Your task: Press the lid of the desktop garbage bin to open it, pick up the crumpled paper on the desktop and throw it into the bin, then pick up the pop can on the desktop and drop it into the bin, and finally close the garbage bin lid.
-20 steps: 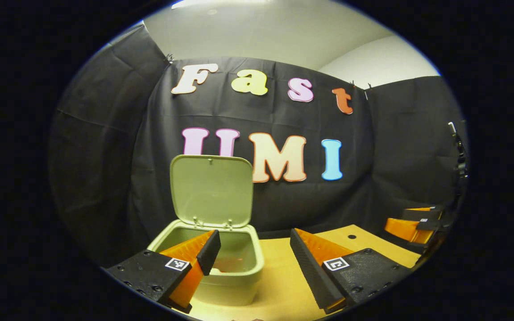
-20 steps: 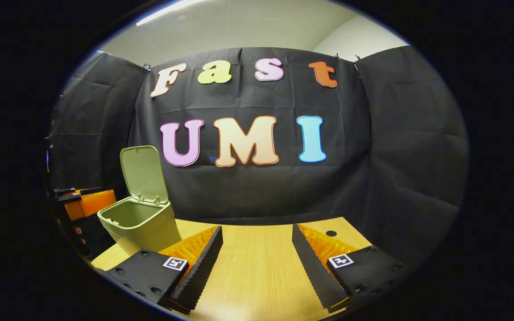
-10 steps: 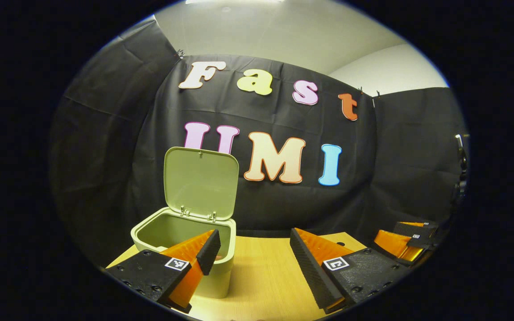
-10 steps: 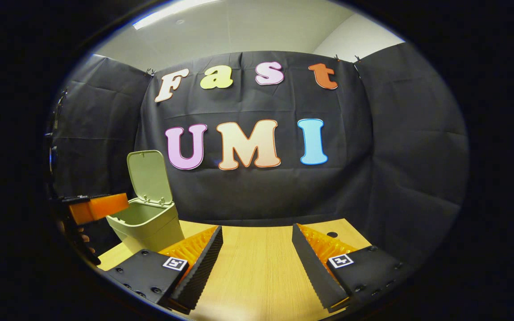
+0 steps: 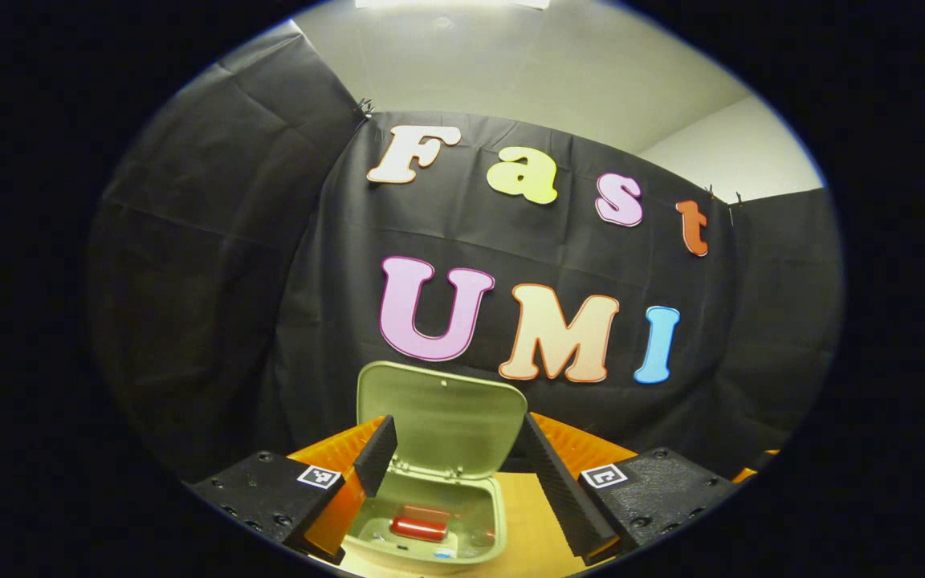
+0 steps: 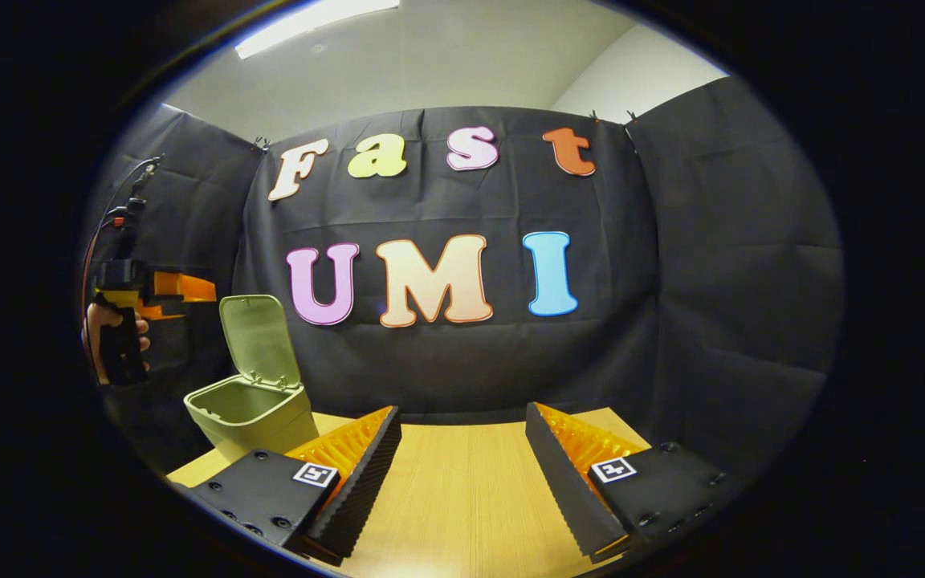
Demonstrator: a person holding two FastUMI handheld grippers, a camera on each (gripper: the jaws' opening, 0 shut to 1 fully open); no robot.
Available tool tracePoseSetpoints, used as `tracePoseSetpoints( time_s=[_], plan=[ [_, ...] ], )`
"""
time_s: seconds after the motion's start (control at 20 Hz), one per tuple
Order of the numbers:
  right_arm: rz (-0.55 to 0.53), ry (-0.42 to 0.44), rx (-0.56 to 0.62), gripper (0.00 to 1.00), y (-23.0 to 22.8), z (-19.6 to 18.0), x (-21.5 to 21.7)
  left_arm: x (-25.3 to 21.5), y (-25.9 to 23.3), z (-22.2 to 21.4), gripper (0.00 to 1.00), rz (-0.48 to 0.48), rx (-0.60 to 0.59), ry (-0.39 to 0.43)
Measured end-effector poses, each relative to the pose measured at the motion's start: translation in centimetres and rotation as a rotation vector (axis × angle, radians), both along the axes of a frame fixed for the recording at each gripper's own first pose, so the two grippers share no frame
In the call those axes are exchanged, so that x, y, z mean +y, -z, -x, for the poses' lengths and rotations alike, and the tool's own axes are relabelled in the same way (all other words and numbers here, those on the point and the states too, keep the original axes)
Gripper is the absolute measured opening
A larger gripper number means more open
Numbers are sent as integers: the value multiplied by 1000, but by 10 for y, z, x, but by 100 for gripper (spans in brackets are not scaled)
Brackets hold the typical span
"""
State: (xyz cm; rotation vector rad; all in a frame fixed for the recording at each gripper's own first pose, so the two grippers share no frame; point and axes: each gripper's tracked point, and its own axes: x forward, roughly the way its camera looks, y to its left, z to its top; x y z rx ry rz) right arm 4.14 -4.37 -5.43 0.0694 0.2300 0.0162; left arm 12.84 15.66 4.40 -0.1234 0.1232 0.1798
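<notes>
Hanging parted, left tongs (image 5: 457, 437) frame the bin's raised lid (image 5: 440, 421); right tongs (image 6: 462, 433) parted.

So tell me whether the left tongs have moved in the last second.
Yes. In the right gripper view the left tongs have risen from low beside the bin to level with its open lid.

one garbage bin (image 5: 438, 546) with one lid (image 5: 442, 429), one pop can (image 5: 421, 527) inside, two hand-held grippers, one table (image 6: 462, 498)
</notes>
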Motion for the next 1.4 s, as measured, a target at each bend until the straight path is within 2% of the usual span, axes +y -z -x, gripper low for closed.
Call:
tracePoseSetpoints(
  time_s=[0.35, 0.5, 0.75, 0.85, 1.0, 1.1, 1.3, 1.4],
  plan=[
    [41, 53, -22, 98, -12, -2, -13, 28, -25, -82, 89, -80, 52, 58],
    [65, 66, -19, 99, -10, 0, -16, 36, -5, -115, 90, -118, 129, 80],
    [60, 88, -7, 99, -5, 1, -16, 31, 16, -139, 91, -180, 236, 143],
    [40, 89, 6, 99, -2, 2, -16, 30, 29, -139, 92, -171, 285, 146],
    [36, 94, 9, 99, -2, 2, -19, 23, 48, -124, 93, -82, 352, 152],
    [38, 87, 10, 100, -1, 2, -20, 23, 44, -116, 94, -64, 333, 140],
    [25, 75, 11, 99, -2, 2, -19, 16, 52, -73, 92, -50, 367, 153],
    [4, 64, 21, 97, 2, 5, -17, 12, 61, -50, 92, -10, 372, 146]
  ],
)
